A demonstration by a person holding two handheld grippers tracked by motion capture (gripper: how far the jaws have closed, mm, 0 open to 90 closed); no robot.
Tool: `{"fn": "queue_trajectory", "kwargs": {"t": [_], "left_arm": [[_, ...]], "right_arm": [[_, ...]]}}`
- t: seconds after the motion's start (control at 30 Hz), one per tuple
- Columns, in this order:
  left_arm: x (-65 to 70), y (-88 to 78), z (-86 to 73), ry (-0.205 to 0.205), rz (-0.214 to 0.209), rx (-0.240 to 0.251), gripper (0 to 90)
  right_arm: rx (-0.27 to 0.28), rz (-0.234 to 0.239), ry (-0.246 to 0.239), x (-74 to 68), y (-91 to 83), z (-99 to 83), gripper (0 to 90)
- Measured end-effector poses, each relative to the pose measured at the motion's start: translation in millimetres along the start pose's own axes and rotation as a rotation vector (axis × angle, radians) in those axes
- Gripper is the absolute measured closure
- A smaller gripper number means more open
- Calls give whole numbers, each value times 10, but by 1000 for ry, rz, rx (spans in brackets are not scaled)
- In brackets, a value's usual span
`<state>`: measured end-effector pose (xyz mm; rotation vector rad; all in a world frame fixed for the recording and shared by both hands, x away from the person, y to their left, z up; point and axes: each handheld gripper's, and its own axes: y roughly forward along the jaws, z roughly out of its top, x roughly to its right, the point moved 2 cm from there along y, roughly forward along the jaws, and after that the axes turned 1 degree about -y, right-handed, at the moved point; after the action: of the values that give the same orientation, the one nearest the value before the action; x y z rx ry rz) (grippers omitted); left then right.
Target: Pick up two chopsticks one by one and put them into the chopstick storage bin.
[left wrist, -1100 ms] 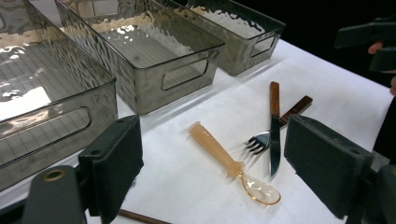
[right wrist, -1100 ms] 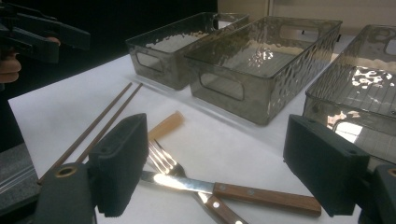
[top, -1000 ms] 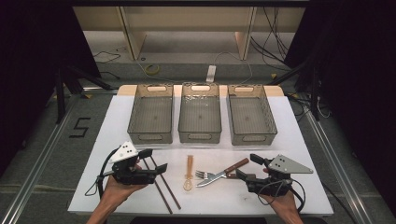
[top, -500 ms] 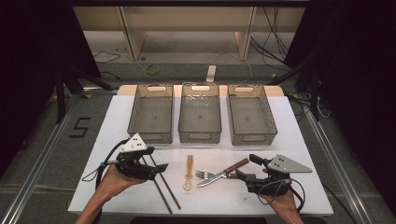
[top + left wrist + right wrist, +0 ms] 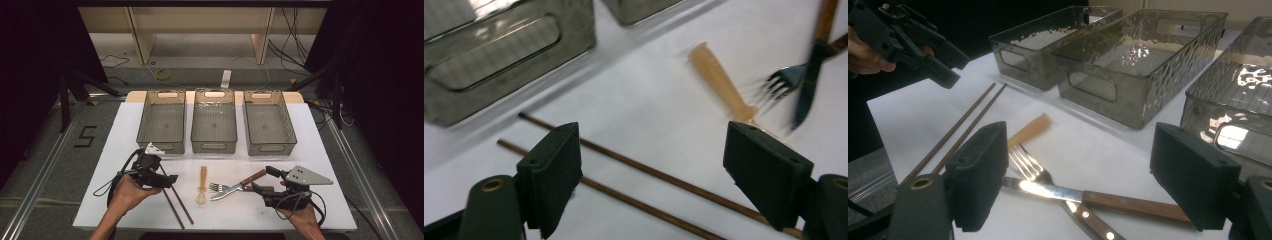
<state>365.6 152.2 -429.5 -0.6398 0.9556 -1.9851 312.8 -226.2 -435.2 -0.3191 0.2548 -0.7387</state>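
My left gripper (image 5: 171, 179) (image 5: 654, 150) is open, low over the near-left table. Its jaws have just been closing a little, and nothing is pressed between them. Two brown chopsticks (image 5: 184, 209) (image 5: 649, 170) lie on the table under and between the jaws. A pale wooden spoon (image 5: 202, 182) (image 5: 719, 82) lies to their right. Beside it are a fork (image 5: 225, 189) (image 5: 1030, 167) and a wood-handled knife (image 5: 1048, 190), crossed. My right gripper (image 5: 262, 181) (image 5: 1093, 155) is open just above their handles.
Three clear grey bins stand in a row at the back of the white table (image 5: 310, 150): left (image 5: 160, 146), middle (image 5: 214, 146), right (image 5: 270, 148). Cables trail from both grippers near the table's front edge. Dark floor surrounds the table.
My left hand has shifted a little to the right and away from the front edge, bringing its gripper over the chopsticks' far ends. The right gripper has not moved.
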Motion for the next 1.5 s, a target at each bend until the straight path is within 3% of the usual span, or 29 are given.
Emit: {"fn": "queue_trajectory", "kwargs": {"t": [0.07, 0.13, 0.27, 0.4, 0.5, 0.73, 0.87, 1.1, 1.33, 1.5], "left_arm": [[-4, 4, 1, -11, 18, -18, 229], [-5, 9, -3, -6, 10, -32, 230], [14, 26, -13, 39, -21, -58, 255], [33, 81, -11, 120, -93, -126, 270], [41, 128, -12, 209, -141, -179, 273], [4, 188, -28, 359, -203, -238, 288], [25, 224, -69, 463, -206, -281, 292], [47, 264, -132, 596, -206, -322, 296], [43, 317, -207, 674, -239, -329, 298], [32, 397, -228, 709, -233, -357, 299]], "right_arm": [[-2, 2, -2, -3, 1, 0, 243], [-3, 4, -2, -3, 2, 0, 242], [-6, 11, -4, -7, 6, -2, 244], [-14, 15, -2, -11, 15, -8, 245], [-20, 17, 0, -8, 20, -14, 245], [-30, 20, -2, -3, 33, -22, 247], [-29, 25, -4, -6, 34, -22, 247], [-37, 24, -3, -7, 38, -24, 249], [-48, 27, -1, -1, 48, -30, 250], [-48, 32, -3, -11, 47, -30, 252]]}}
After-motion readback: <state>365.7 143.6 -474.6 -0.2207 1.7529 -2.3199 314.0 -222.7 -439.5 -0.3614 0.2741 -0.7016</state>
